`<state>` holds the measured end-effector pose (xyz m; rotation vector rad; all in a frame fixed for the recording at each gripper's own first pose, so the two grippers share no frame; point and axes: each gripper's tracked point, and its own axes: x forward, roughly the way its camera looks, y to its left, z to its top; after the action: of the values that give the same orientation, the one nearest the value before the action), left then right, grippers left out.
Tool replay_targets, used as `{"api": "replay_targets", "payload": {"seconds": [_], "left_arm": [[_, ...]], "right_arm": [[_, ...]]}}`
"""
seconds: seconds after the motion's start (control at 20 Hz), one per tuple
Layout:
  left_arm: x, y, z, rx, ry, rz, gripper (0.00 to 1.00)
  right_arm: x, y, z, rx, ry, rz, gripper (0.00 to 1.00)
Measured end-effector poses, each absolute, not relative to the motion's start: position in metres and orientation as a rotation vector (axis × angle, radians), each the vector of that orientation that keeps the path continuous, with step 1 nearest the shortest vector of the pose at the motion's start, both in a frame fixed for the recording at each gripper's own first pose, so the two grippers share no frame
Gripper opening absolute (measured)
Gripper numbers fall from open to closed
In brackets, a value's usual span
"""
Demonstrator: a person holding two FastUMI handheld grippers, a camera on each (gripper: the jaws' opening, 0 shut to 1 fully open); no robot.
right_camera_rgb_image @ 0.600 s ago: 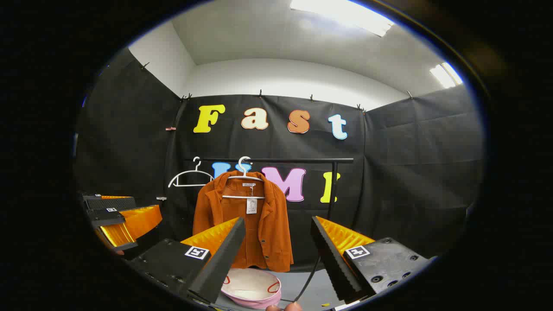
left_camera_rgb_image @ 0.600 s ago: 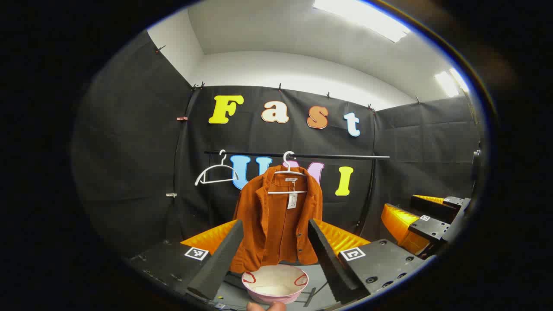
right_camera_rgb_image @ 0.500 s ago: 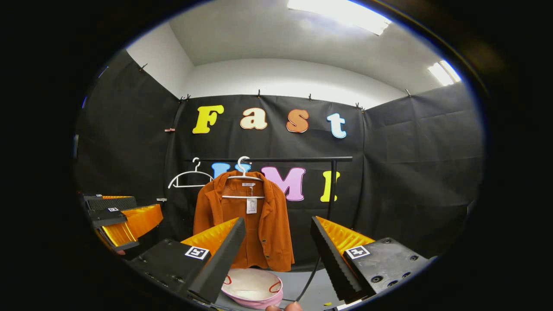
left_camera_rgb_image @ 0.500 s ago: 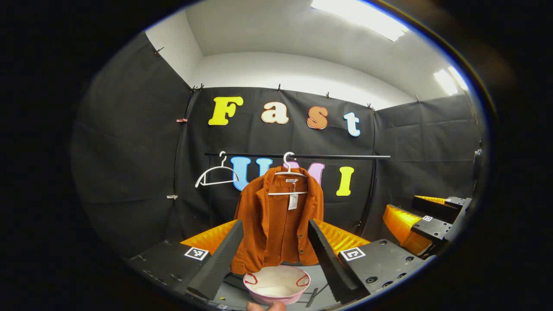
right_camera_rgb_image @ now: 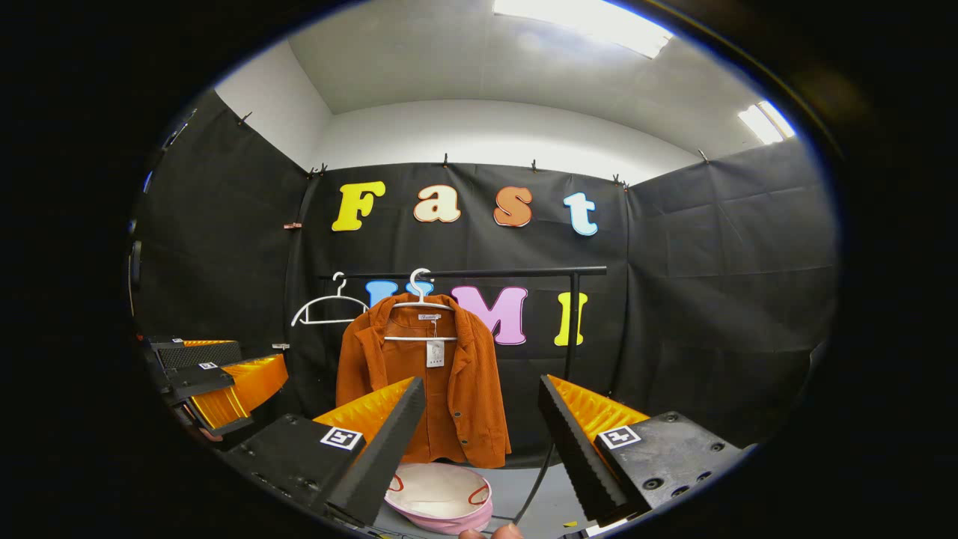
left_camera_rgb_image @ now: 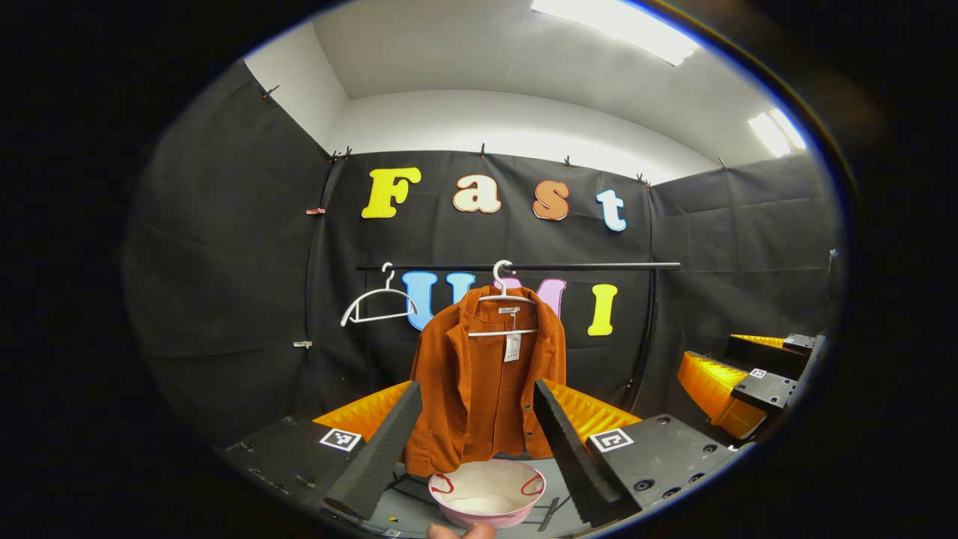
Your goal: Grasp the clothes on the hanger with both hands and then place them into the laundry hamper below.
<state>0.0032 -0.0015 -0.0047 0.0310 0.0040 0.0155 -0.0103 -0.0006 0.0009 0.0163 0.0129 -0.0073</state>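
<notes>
Out ahead the black rail (left_camera_rgb_image: 516, 267) spans the booth, and my jacket (left_camera_rgb_image: 486, 374) hangs from it on a white hanger (left_camera_rgb_image: 503, 288), front open, tag at the collar. Straight below on the floor sits the pink hamper (left_camera_rgb_image: 487, 494), well under the hem. A bare hanger (left_camera_rgb_image: 378, 303) dangles beside the jacket. My left gripper (left_camera_rgb_image: 475, 419) has its jaws spread wide, nothing between them; my right gripper (right_camera_rgb_image: 479, 419) likewise, jaws apart and gripping nothing, both well short of the jacket.

Grey floor (left_camera_rgb_image: 400, 509) under a black metal clothes rail (left_camera_rgb_image: 584, 266), with a round pink fabric laundry hamper (left_camera_rgb_image: 486, 498) with red handles standing directly on it.
</notes>
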Motion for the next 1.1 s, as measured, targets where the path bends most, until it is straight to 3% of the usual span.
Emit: {"api": "replay_targets", "payload": {"seconds": [0.65,1.1], "left_arm": [[0.005,-0.002,-0.004,0.014,-0.007,0.003,0.95],[0.071,0.003,-0.011,0.012,0.003,-0.003,0.95]], "right_arm": [[-0.013,0.008,0.008,0.023,0.018,0.003,0.98],[0.054,0.006,0.015,0.013,-0.004,0.000,0.98]]}}
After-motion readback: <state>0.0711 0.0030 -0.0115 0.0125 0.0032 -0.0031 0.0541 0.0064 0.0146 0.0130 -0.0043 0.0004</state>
